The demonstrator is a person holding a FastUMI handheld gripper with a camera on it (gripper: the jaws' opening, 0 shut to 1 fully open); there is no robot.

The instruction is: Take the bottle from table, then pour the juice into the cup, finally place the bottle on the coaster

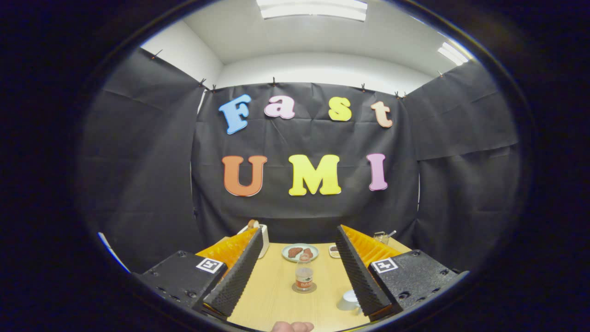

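My jaws wide, empty; bottle (304,275) stands upright on coaster (304,288) straight ahead, between finger lines, cup (349,300) right.

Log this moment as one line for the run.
jaws: open, empty | bottle: upright on coaster, ahead between fingers | cup: by right finger | plate: beyond bottle

Table (276,295): pale matt wood grain. Open gripper (299,240) fingers (237,272): ribbed black rubber pads, orange plastic backs. Bottle (304,275): clear glossy plastic.
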